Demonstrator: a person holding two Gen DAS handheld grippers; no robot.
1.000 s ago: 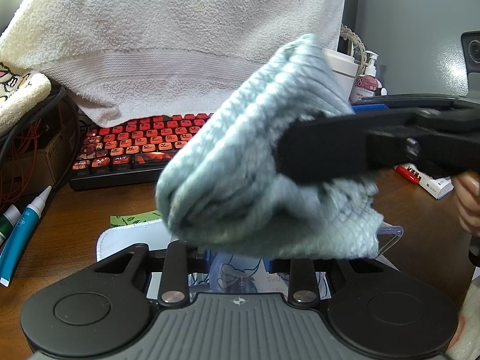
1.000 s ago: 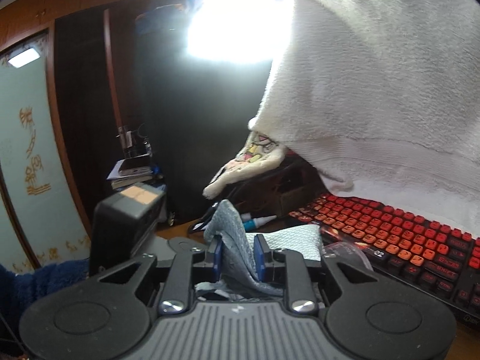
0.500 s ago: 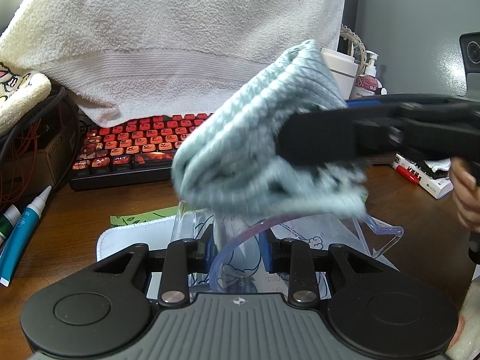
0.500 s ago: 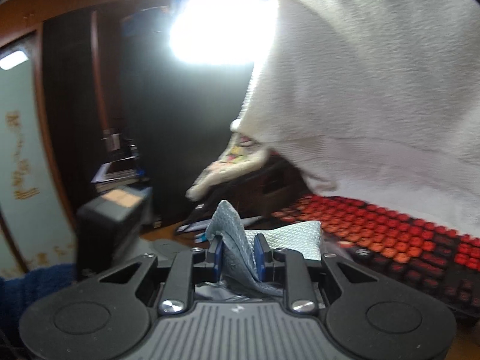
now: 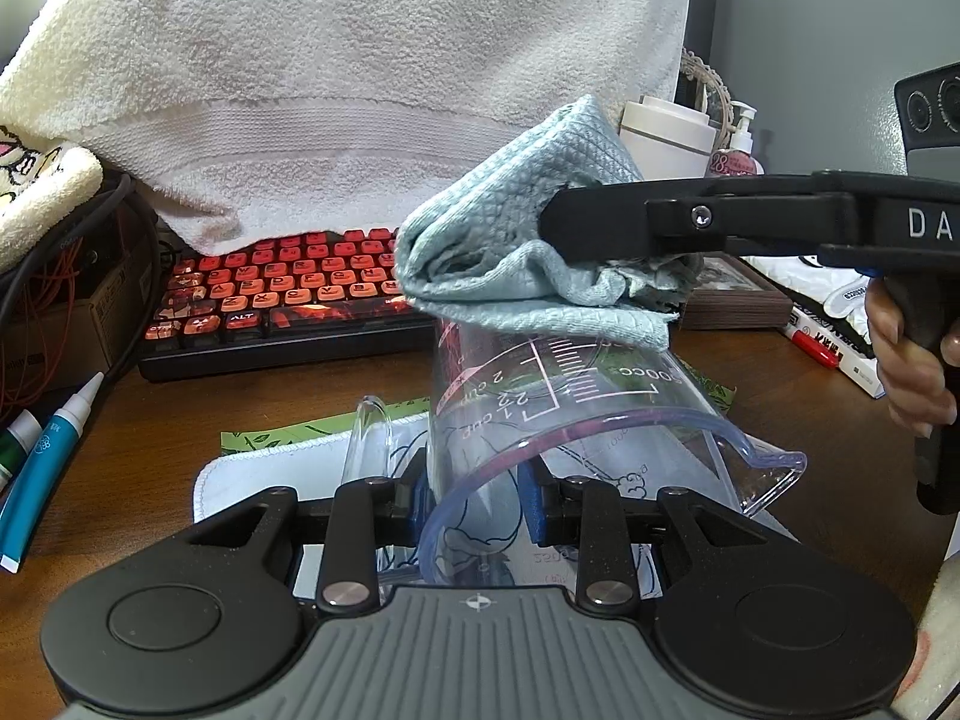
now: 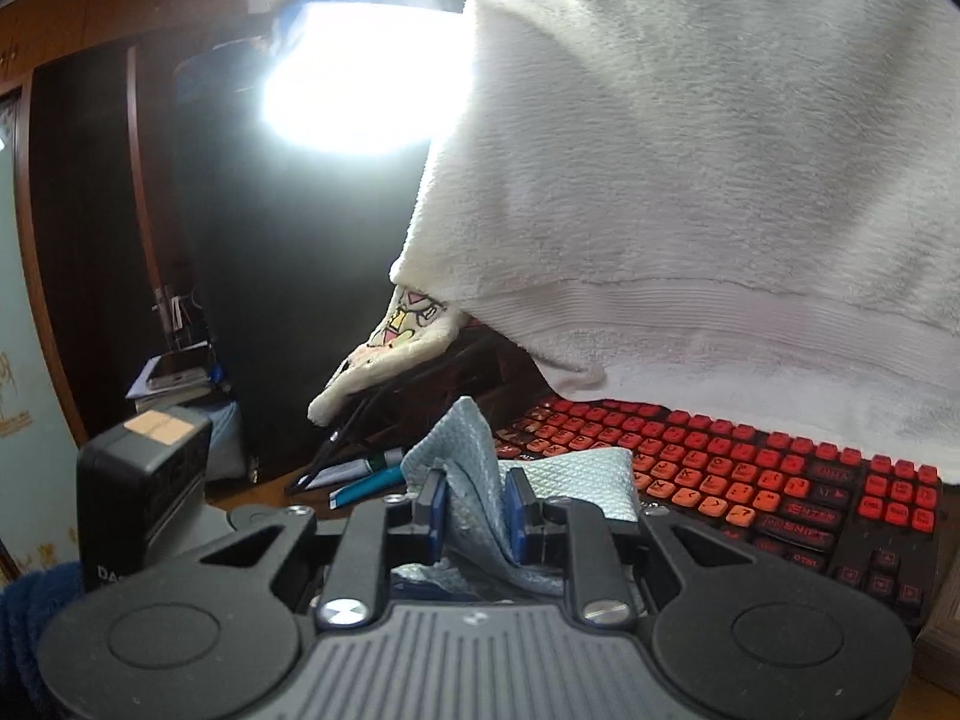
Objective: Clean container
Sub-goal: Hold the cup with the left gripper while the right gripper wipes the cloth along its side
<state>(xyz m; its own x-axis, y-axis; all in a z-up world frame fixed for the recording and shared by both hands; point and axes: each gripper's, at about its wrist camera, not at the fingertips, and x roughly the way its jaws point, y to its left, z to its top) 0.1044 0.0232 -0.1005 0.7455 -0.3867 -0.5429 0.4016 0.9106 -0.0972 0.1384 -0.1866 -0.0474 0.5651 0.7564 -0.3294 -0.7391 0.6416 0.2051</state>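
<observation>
In the left wrist view a clear plastic measuring cup [image 5: 576, 420] with printed scale marks is tilted, its open rim toward the camera. My left gripper [image 5: 477, 498] is shut on the cup's wall at the rim. My right gripper [image 5: 558, 228] reaches in from the right, shut on a light blue cloth [image 5: 516, 264] that rests on the cup's far end. In the right wrist view the right gripper [image 6: 477, 510] pinches the same cloth [image 6: 474, 480] between its blue pads.
A black keyboard with red keys [image 5: 270, 294] lies behind the cup under a hanging white towel [image 5: 360, 72]. A white mat [image 5: 264, 474] lies under the cup. Tubes [image 5: 42, 462] lie at left. A white jar [image 5: 666, 132] and books [image 5: 828, 312] stand at right.
The right gripper with the cloth has pulled up and away from the left camera, out of the cup's mouth to its far end. The cup's rim and scale marks now show.
</observation>
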